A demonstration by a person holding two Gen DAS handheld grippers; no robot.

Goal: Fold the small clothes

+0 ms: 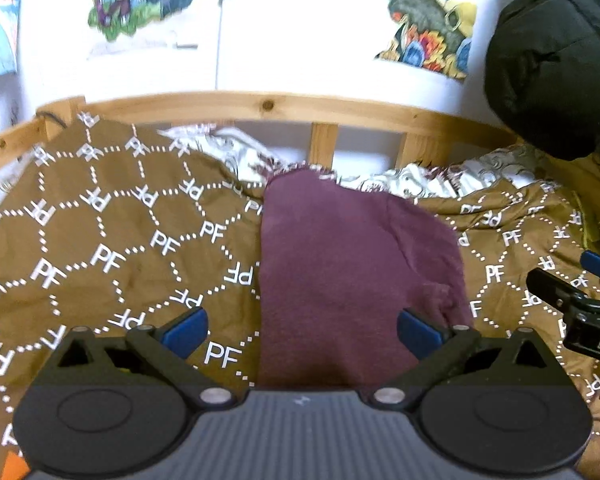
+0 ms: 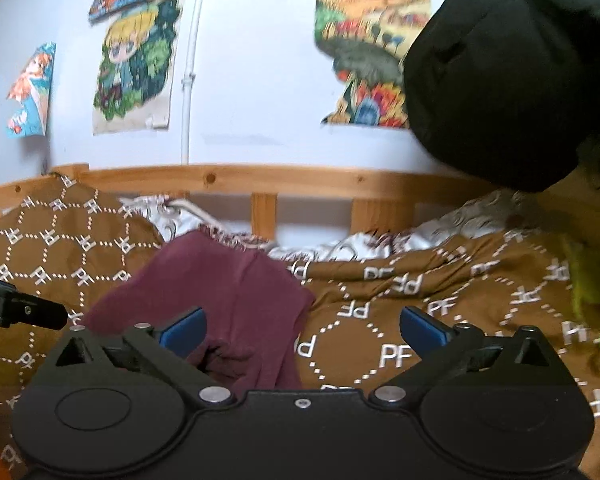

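Garment position: maroon knit cloth (image 1: 352,272) lies lengthwise toward upper frame, centred ahead of left gripper (image 1: 302,330).
Right gripper (image 2: 302,330) views it lower left; both jaw pairs spread, empty.

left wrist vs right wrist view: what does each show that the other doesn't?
Left wrist only: the right gripper entering at the right edge.
Right wrist only: a white pipe running up the wall, and yellow-green fabric at the right.
Both: the maroon garment lying flat on the brown PF-print blanket, wooden bed rail, black jacket, and open jaws holding nothing.
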